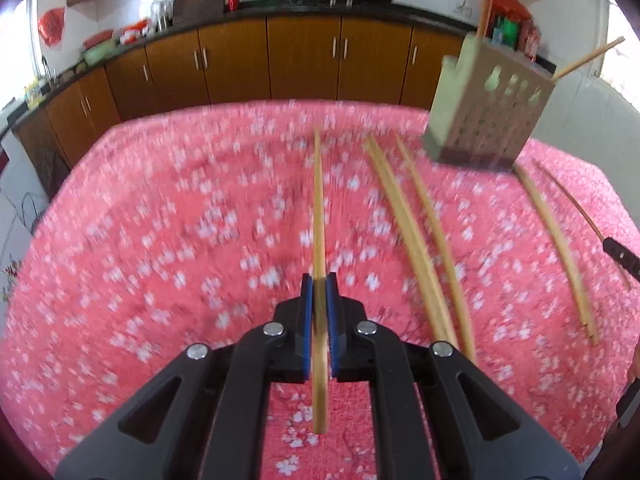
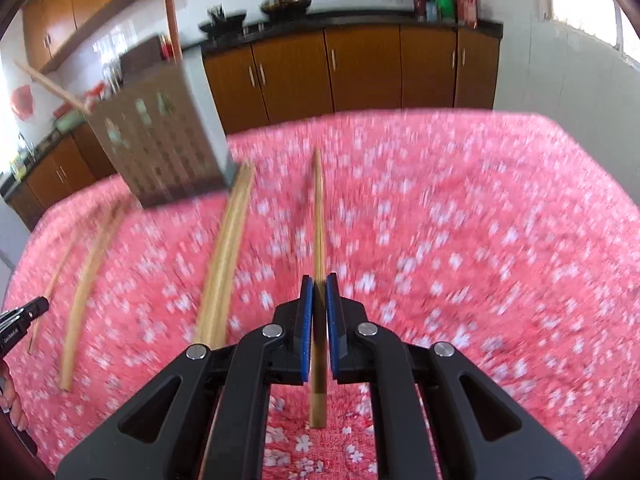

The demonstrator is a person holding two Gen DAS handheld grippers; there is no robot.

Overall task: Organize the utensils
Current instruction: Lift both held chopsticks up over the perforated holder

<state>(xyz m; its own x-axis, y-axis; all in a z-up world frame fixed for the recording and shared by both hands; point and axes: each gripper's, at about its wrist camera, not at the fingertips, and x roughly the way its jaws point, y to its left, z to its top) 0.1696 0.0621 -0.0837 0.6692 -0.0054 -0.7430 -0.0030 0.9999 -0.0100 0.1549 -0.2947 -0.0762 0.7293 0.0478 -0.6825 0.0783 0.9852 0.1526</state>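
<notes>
My left gripper (image 1: 319, 286) is shut on a bamboo chopstick (image 1: 319, 208) that points forward over the pink flowered tablecloth (image 1: 160, 220). My right gripper (image 2: 319, 286) is shut on another chopstick (image 2: 319, 220), also pointing forward. A beige perforated utensil holder (image 1: 486, 108) stands at the far right of the table in the left wrist view and at the far left in the right wrist view (image 2: 160, 140); two chopsticks stick out of it. Several loose chopsticks (image 1: 416, 240) lie on the cloth; they also show in the right wrist view (image 2: 226, 256).
More loose chopsticks (image 1: 556, 248) lie right of the holder in the left wrist view. The other gripper's tip (image 1: 622, 258) shows at the right edge there, and at the left edge in the right wrist view (image 2: 24, 314). Brown kitchen cabinets (image 1: 304, 60) stand behind the table.
</notes>
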